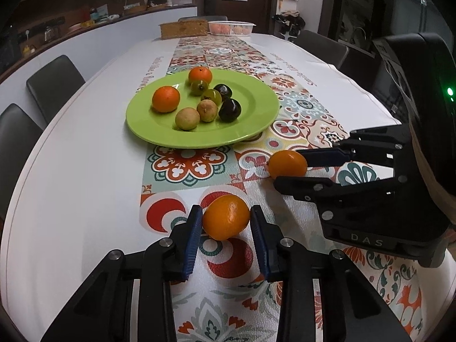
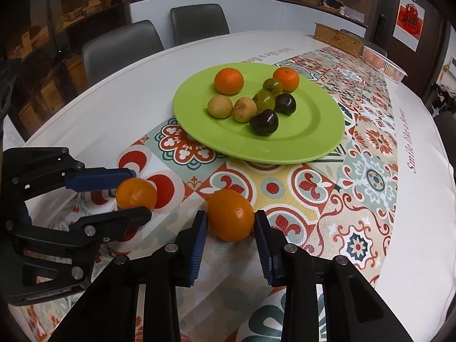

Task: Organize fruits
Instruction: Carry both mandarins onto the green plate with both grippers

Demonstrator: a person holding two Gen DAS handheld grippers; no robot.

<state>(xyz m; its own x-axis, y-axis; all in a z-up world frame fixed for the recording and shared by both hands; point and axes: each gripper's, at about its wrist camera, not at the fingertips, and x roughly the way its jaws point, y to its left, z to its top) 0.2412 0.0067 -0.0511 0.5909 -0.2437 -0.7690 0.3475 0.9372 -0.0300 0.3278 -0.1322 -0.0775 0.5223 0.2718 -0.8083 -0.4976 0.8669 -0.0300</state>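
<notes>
Left gripper [image 1: 226, 218] hugs round orange tangerine [image 1: 226, 217] — right gripper [image 2: 230, 221] hugs second round orange tangerine [image 2: 230, 219]. Round green plastic plate [image 1: 256, 105] of fruit ahead.

Your left gripper [image 1: 226, 219] has one orange [image 1: 226, 217] between its jaws, on the table runner [image 1: 188, 165]. Your right gripper [image 2: 230, 222] has a second orange [image 2: 230, 219] between its jaws, same runner. From the left jaws, the right gripper sits ahead and to the right. The plate [image 1: 248, 131] lies ahead of both jaw pairs, fruits on it. Basket [image 1: 231, 27] and box [image 1: 183, 29] are well beyond the plate, at the table's far end.
</notes>
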